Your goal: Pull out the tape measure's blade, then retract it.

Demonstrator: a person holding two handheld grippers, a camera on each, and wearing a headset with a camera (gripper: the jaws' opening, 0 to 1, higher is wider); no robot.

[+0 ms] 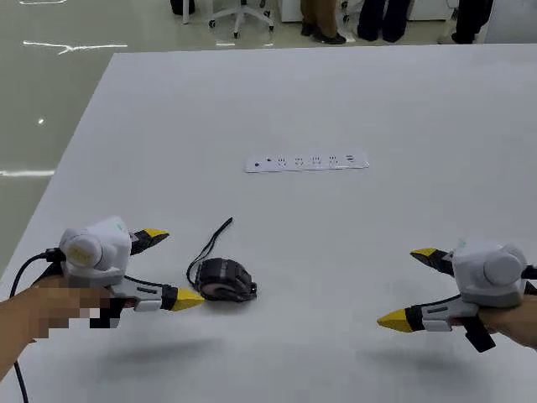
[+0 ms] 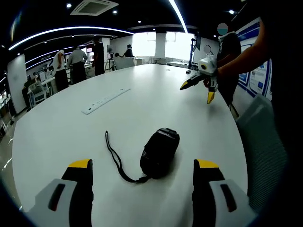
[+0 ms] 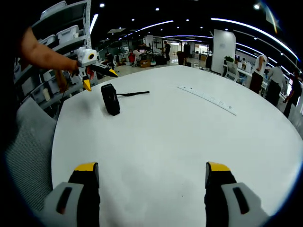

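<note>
There are two grippers, one tape measure, one strap and one power strip. The left gripper [image 1: 174, 267] and the right gripper [image 1: 404, 285] both hover over the table [image 1: 377, 92] with jaws spread wide, holding nothing. The black tape measure [image 1: 225, 280] lies on the table just ahead of the left gripper's jaws, its blade not yet pulled out, and well apart from the right gripper. Its thin black strap [image 1: 214, 239] trails loose across the table away from the case. The white power strip [image 1: 306, 161] lies flat further out, near the table's middle. The table is plain white and matte. Beyond its far edge the head view shows a glossy pale floor, a chair base [image 1: 242, 15] and the legs of people standing. In the head view the left gripper's nearer yellow tip seems almost to meet the case, whereas the left gripper view shows the tape measure lying between the two tips with a gap on each side. The gripper views also open up the room, which the head view does not: a dark ceiling with strip lights, bright windows, several people at desks, and in the right gripper view shelving behind the person's arm. Each gripper view catches the other gripper across the table.
</note>
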